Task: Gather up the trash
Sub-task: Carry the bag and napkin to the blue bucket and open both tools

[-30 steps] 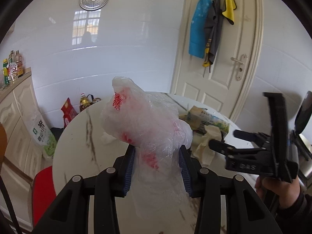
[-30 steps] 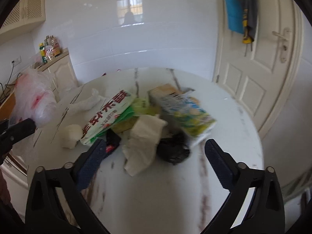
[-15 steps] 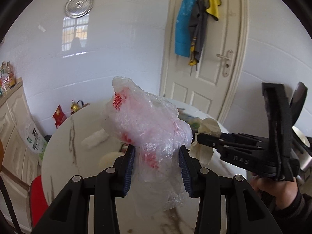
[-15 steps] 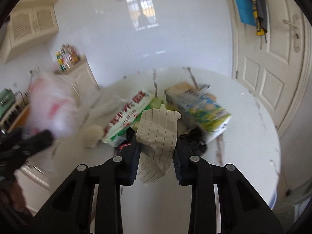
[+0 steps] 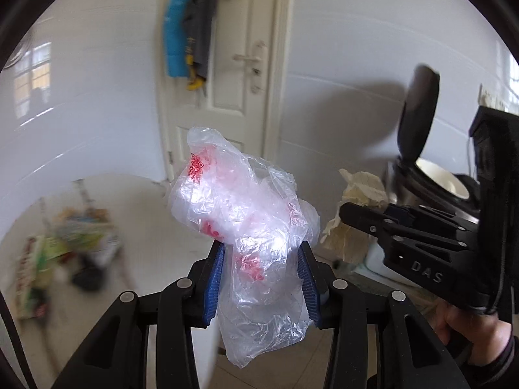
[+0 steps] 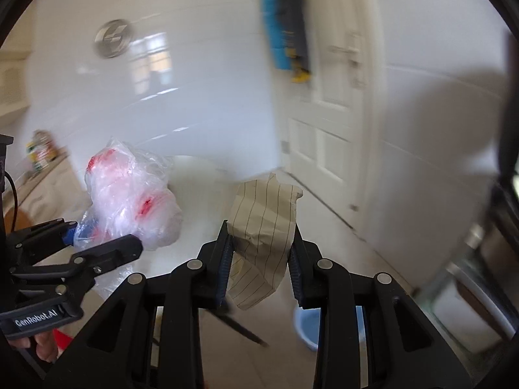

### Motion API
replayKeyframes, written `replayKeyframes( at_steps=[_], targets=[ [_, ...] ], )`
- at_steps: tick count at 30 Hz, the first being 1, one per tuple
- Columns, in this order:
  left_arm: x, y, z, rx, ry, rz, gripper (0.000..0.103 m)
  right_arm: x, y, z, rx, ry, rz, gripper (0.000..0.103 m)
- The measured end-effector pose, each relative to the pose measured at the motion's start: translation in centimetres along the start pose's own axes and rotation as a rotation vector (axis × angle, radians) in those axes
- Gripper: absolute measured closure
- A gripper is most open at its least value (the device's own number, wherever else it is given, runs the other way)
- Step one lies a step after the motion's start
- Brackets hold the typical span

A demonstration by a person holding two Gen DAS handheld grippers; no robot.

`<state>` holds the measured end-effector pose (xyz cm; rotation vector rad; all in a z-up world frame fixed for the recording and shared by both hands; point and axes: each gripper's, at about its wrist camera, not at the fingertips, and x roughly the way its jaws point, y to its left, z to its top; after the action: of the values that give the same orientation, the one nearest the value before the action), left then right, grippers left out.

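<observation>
Plastic, clear with red print: a crumpled bag (image 5: 246,227) squeezed tight in the left gripper (image 5: 261,253), same as a second ago. Lined paper (image 6: 262,214) now pinched in the right gripper (image 6: 262,236), jaws just closed on it after standing wide over the pile. Both pieces lifted off the worktop (image 5: 146,214) and swung away, with the worktop now off to the left of the left gripper. Means two bits of trash picked up and ready to drop.

Looks like a bin (image 5: 402,191) with its lid (image 5: 418,113) up, ahead and to the right of the left gripper, just past the right gripper. More trash (image 5: 74,246) left on the worktop, so likely more trips. Blue bowl (image 6: 305,327) on the floor below the right gripper. Nothing seen blocking the bin's mouth. Only the two grippers close side by side, so easy to bump.
</observation>
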<state>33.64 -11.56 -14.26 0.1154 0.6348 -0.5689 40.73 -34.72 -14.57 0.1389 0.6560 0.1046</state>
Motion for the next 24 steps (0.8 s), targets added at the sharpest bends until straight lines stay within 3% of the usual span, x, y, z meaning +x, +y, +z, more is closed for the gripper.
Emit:
replayKeyframes(
  at_steps=[6, 8, 12, 16, 19, 24],
  targets=[
    [13.4, -3.4, 1.7, 0.036, 0.156, -0.108, 0.063, 2.6, -8.7, -1.5, 0.096, 0.068, -0.108, 0.073],
    [17.9, -3.7, 2.0, 0.062, 0.204, -0.081, 0.063, 4.4, -10.9, -2.1, 0.117, 0.097, -0.124, 0.073],
    [25.9, -3.3, 2.4, 0.034, 0.304, -0.115, 0.063, 8.9, -14.8, -3.7, 0.165, 0.162, -0.144, 0.073],
    [33.6, -2.3, 2.2, 0.062, 0.356, -0.081, 0.056, 12.9, -18.1, -6.0, 0.193, 0.215, -0.146, 0.073],
    [37.1, -1.9, 1.4, 0.074, 0.389, -0.049, 0.042, 15.9, -20.1, -7.4, 0.223, 0.247, -0.136, 0.073],
    [39.8, -0.3, 1.4, 0.075, 0.383, 0.017, 0.029, 19.5, -22.4, -9.0, 0.278, 0.271, -0.100, 0.071]
  ],
)
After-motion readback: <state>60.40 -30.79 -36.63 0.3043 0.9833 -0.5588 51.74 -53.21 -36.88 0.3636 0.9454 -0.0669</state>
